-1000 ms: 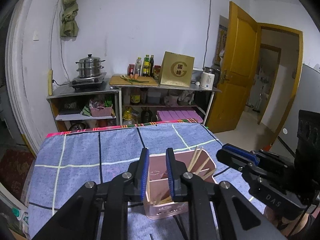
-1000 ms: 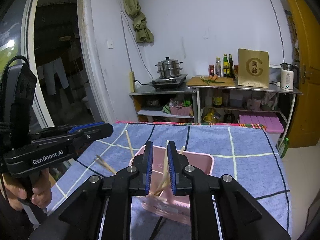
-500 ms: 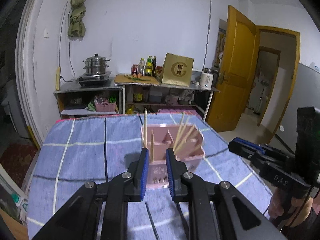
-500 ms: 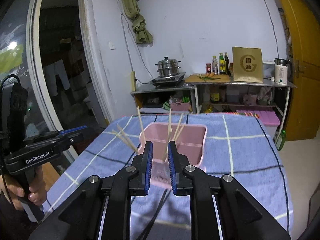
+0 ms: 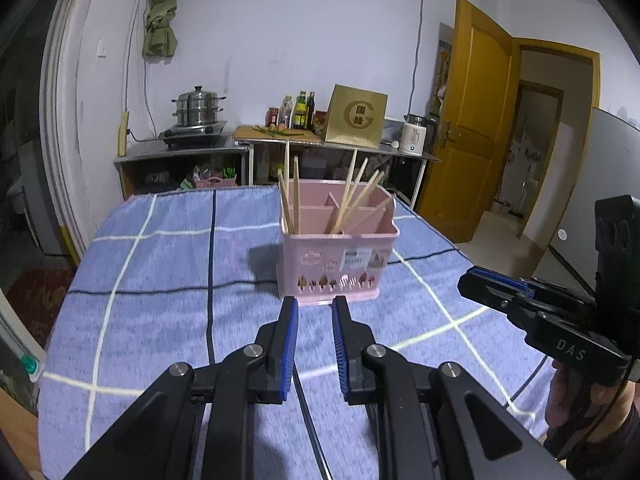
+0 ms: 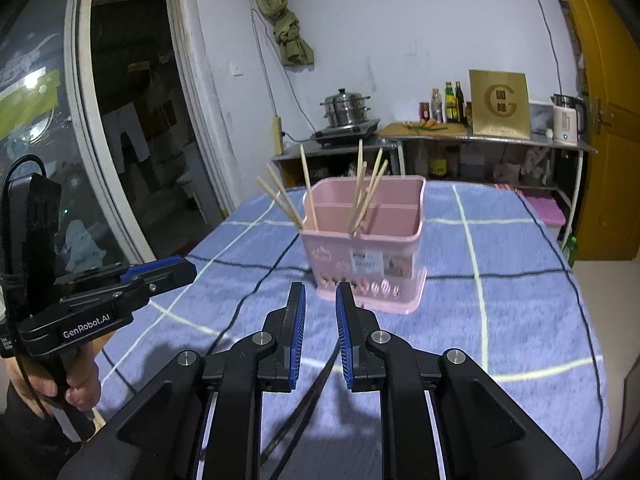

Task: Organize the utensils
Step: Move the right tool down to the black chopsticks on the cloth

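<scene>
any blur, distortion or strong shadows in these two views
Left wrist: fisheye bends the door frame and black corners vignette the picture; the pink holder casts a dark shadow to its left. Right wrist: the holder's label is smeared, and the white door frame bows.

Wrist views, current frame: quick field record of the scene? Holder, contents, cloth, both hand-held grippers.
holder: pink caddy, upright on the cloth, several compartments
contents: wooden chopsticks standing tilted in the near compartments
cloth: blue checked cloth
loose items: dark chopsticks lying on the cloth in front of the caddy
left hand-held gripper: nothing between its jaws
right hand-held gripper: jaws opening, nothing between them
</scene>
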